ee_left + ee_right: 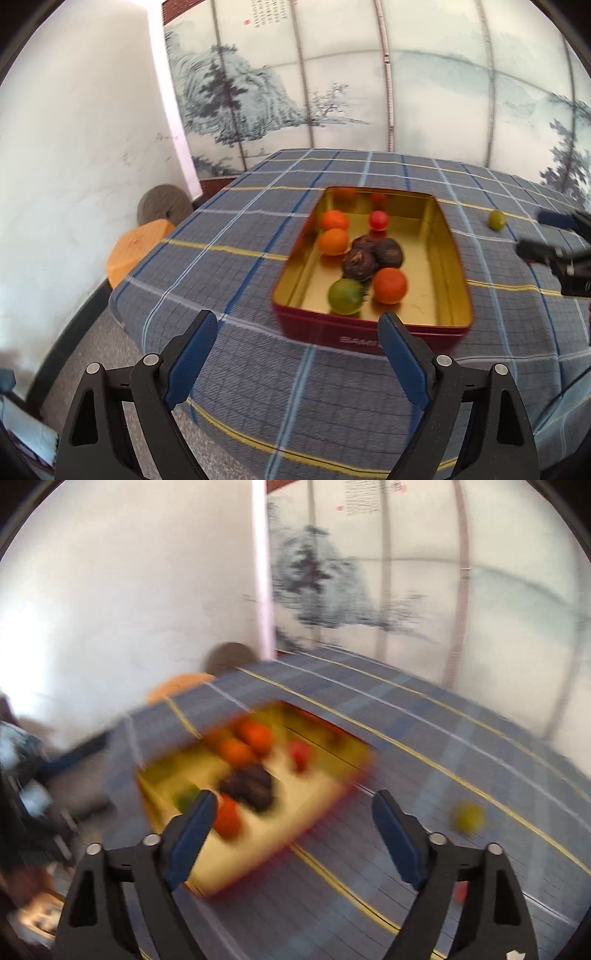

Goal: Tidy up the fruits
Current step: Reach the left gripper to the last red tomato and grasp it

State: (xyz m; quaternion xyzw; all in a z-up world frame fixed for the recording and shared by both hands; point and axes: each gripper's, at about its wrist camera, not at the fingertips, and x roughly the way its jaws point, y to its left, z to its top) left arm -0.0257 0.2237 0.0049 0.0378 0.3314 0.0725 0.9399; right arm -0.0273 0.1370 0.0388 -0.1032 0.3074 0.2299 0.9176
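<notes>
Right of the tin [373, 332], a green fruit [496, 220].

Even daylight is cast over both views, with the white wall [81, 155] left of the tin [373, 328] washed bright. Straight lines are bent by fisheye distortion toward the dark rims. The left view is only slightly softened — the right is heavily smeared, the tin's fruit reduced to streaks.

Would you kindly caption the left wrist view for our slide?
Open left gripper faces a red tin of fruit; one green fruit sits outside on the plaid tablecloth.
</notes>
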